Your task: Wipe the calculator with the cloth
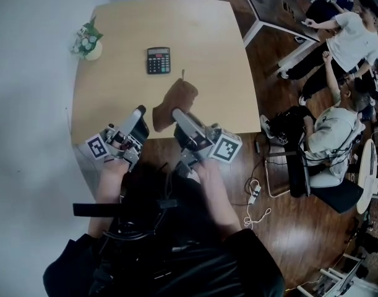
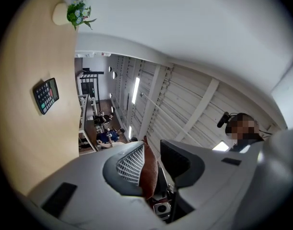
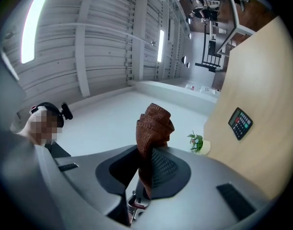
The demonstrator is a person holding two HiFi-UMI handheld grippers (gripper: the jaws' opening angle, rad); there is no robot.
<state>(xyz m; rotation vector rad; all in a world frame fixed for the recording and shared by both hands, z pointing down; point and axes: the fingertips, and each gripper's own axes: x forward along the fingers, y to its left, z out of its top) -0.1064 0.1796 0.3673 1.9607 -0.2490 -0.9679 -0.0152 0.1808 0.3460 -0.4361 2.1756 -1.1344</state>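
The calculator point(image 1: 158, 60), dark with pale keys, lies flat on the light wooden worktop point(image 1: 114, 98), ahead of both tools and well apart from them. The brown cloth point(image 1: 176, 103), coarse-knit, is held just at their tips. The left tool point(image 1: 141, 114) is clenched on a thin edge of it and the right tool point(image 1: 179, 117) on a bunched fold. Only the head view shows the cloth reaching from one tool to the other, and there it covers the right tool's tip. The left gripper view shows only a sliver against a gridded pad. The right gripper view shows a rolled lump rising past the jaw tips. Far ahead of the left tool, at the worktop's corner, stands a small plant point(image 1: 88, 41) in a round pale pot. Out to the right tool's side, across a dark wooden floor point(image 1: 287, 228), people point(image 1: 352, 39) gather by another table, and a white power strip point(image 1: 254, 193) lies on the boards
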